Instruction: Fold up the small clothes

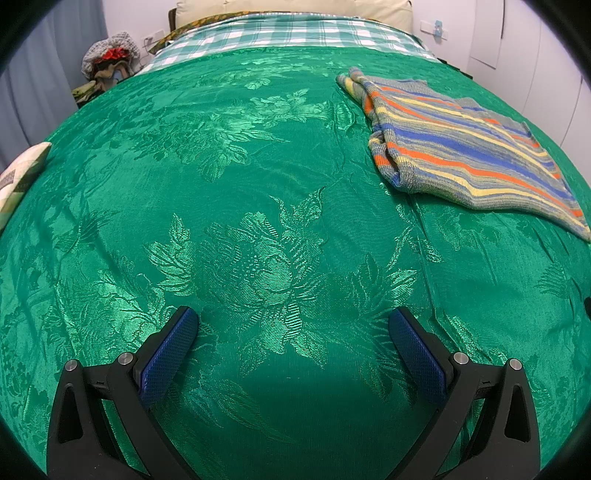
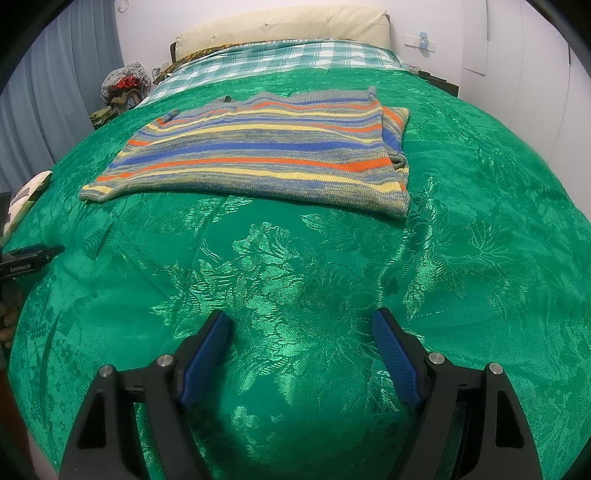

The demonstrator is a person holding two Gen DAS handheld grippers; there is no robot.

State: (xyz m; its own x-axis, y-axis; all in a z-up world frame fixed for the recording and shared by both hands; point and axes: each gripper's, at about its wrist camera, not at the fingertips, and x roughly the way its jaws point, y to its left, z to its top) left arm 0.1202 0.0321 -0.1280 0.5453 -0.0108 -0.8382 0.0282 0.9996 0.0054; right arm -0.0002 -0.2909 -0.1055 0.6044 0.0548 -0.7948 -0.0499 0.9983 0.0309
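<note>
A small striped knit sweater [image 2: 258, 147], grey with blue, orange and yellow bands, lies flat on the green floral bedspread [image 2: 295, 277], its right side doubled over. In the left wrist view the sweater [image 1: 461, 147] lies at the upper right, far from the fingers. My left gripper [image 1: 293, 321] hovers open over bare bedspread [image 1: 258, 184], blue pads wide apart, nothing between them. My right gripper [image 2: 301, 325] is open too, a short way in front of the sweater's near hem, holding nothing. The left gripper's black body [image 2: 29, 258] shows at the left edge of the right wrist view.
A checked green and white sheet [image 2: 295, 59] and a cream headboard [image 2: 280, 29] lie at the far end. A pile of clothes [image 2: 125, 86] sits left of the bed by blue-grey curtains [image 2: 55, 92]. A pale quilted cushion [image 1: 22, 173] rests at the bed's left edge.
</note>
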